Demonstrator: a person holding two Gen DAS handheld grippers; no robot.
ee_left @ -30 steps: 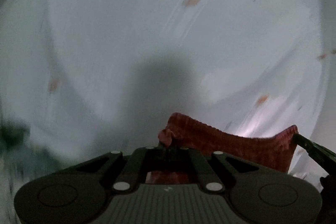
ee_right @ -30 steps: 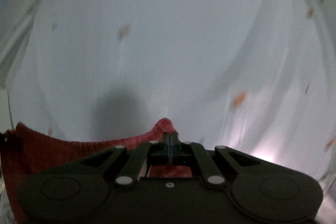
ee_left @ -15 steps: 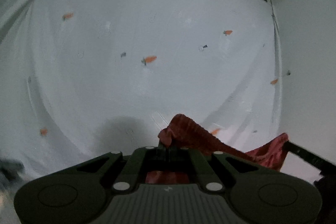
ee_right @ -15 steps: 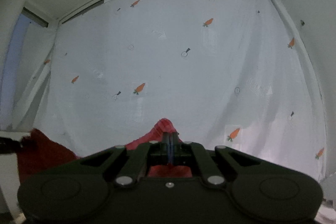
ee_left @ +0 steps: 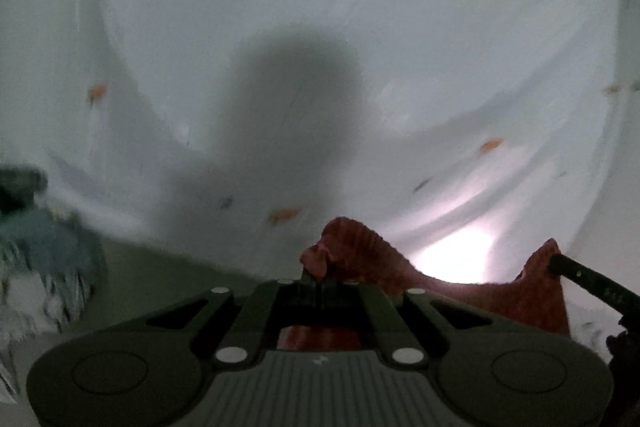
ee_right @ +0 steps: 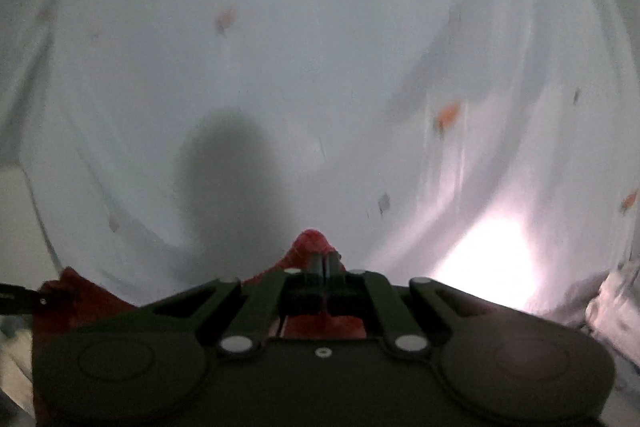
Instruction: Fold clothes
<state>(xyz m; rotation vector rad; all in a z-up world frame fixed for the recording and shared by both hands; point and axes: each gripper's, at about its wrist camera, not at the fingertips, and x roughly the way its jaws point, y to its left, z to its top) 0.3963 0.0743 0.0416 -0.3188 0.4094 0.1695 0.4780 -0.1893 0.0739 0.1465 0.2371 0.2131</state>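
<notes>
White carrot-print sheet [ee_left: 400, 27] fills both blurred views. Only the left view shows a blue-grey heap [ee_left: 44, 267]. Both the left gripper [ee_left: 318, 277] and right gripper [ee_right: 323, 261] have fingers clamped on the red garment [ee_left: 536, 291].

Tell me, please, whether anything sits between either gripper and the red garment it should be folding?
Nothing visible does. The left gripper and the right gripper are each shut directly on the red garment, which hangs between them in front of the white carrot-print sheet.
</notes>
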